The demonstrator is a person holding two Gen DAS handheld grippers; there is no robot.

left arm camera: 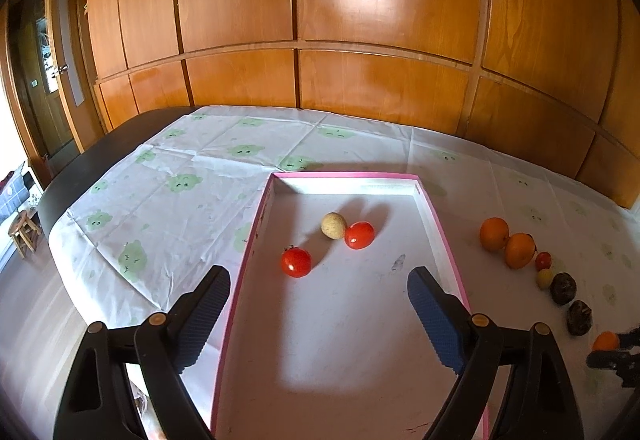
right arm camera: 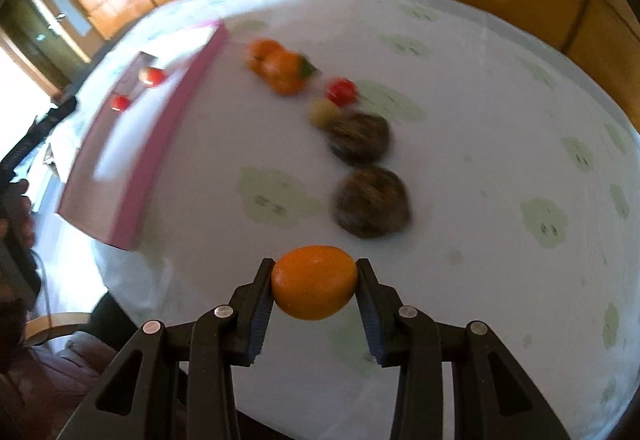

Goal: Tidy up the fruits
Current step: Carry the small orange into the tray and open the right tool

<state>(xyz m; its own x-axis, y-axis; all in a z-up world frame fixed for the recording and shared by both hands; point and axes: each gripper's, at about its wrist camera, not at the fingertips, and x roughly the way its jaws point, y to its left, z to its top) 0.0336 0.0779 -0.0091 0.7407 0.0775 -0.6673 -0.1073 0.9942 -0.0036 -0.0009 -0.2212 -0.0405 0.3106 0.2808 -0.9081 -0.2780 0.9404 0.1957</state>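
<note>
A pink-rimmed tray [left arm camera: 256,224] lies on the table and holds two red tomatoes [left arm camera: 296,262] [left arm camera: 359,235] and a pale round fruit [left arm camera: 333,225]. My left gripper [left arm camera: 320,288] hovers open over the tray's near half, with nothing between its fingers. Right of the tray a row of fruit lies on the cloth: two oranges [left arm camera: 494,234] [right arm camera: 280,72], a small tomato [right arm camera: 341,91], a yellowish fruit [right arm camera: 323,112] and two dark brown fruits [right arm camera: 360,138] [right arm camera: 372,202]. My right gripper [right arm camera: 315,282] is shut on a small orange [right arm camera: 315,282], held above the cloth at the row's near end.
A white cloth with green prints [left arm camera: 168,176] covers the dark table. Wooden cabinet doors [left arm camera: 320,20] stand behind it. A small wooden stool [left arm camera: 24,232] is on the floor at the left. A hand [right arm camera: 16,216] holds the left gripper at the right wrist view's left edge.
</note>
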